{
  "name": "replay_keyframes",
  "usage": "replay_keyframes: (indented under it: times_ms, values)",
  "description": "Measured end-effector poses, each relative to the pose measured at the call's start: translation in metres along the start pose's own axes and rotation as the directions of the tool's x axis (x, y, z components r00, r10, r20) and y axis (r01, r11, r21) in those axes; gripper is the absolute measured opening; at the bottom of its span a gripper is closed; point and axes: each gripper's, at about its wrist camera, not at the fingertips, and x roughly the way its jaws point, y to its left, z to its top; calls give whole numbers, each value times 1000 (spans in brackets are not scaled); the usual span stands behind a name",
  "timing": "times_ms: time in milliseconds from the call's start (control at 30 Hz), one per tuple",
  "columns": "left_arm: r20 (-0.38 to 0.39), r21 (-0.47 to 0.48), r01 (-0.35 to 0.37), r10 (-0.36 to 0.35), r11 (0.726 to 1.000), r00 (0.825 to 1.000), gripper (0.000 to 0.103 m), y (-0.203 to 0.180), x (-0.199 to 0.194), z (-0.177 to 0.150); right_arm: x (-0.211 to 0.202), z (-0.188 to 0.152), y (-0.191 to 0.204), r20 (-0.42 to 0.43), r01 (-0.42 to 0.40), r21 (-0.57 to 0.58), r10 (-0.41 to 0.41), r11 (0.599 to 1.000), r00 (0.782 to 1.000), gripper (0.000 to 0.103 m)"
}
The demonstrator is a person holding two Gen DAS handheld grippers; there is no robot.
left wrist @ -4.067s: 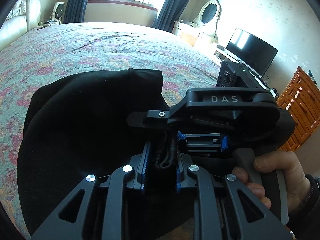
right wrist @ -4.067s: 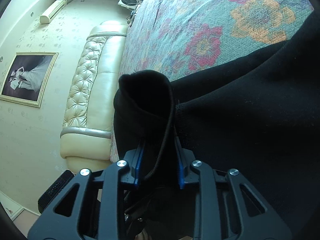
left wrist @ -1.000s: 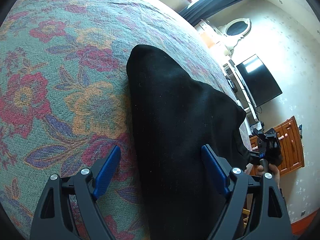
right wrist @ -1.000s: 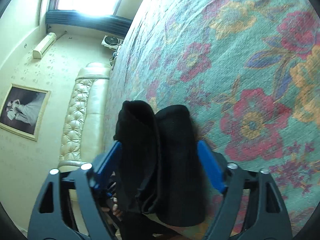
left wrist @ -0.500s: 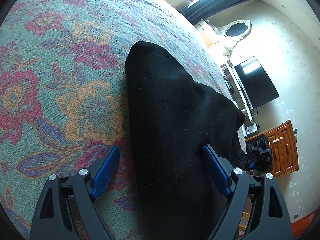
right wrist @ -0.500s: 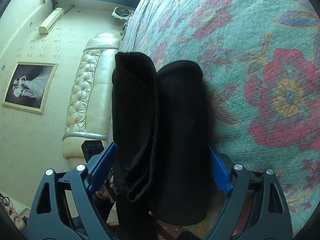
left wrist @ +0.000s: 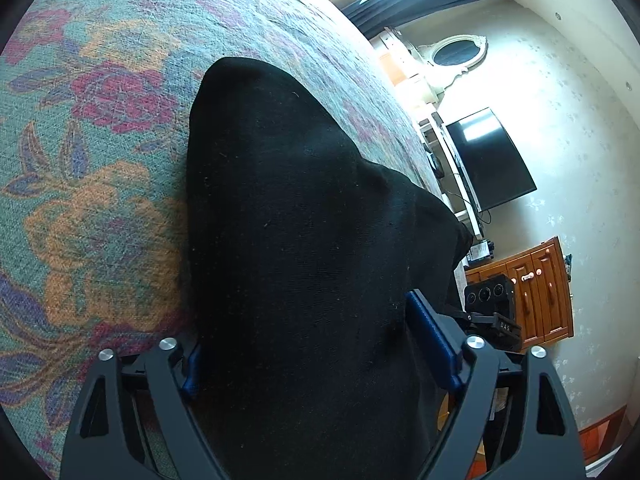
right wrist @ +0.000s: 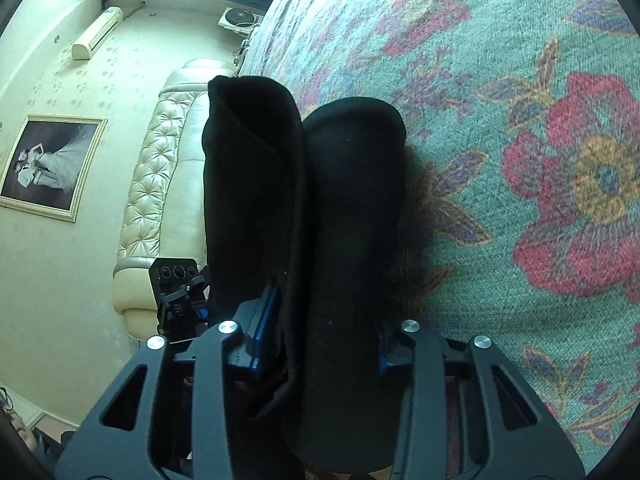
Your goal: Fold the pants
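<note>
The black pants (left wrist: pixel 304 240) lie folded into a thick bundle on the floral bedspread (left wrist: pixel 80 168). My left gripper (left wrist: pixel 316 344) straddles one end of the bundle, its blue pads pressed against both sides of the cloth. In the right wrist view the pants (right wrist: pixel 348 220) show as two stacked rolls. My right gripper (right wrist: pixel 324 340) has closed on the thicker roll beside the bedspread (right wrist: pixel 540 120), while the other layer lies outside the left finger. Each gripper shows small in the other's view, the right one (left wrist: pixel 492 312) and the left one (right wrist: pixel 180 296).
A cream tufted headboard (right wrist: pixel 160 168) and a framed picture (right wrist: pixel 48 168) are beyond the bed on one side. A television (left wrist: pixel 488 160), an oval mirror (left wrist: pixel 460 54) and a wooden dresser (left wrist: pixel 536 288) stand past the bed's other edge.
Both grippers let go of the pants' edges, moved to the ends of the folded bundle and narrowed onto it. The right gripper's jaws have closed in clearly over the last half second.
</note>
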Motion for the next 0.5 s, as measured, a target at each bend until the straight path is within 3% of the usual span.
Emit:
replay_keyframes:
  times_ms: [200,500]
  values:
    - [23,9,-28,28,1000,999,46,10,-11,-3,6,-5,17,31,15,-35,-14,999,999,33]
    - [46,75,-83,79,994,996,33,3,-24,4,19,3,28,57,-12,-45,15,999,998,32]
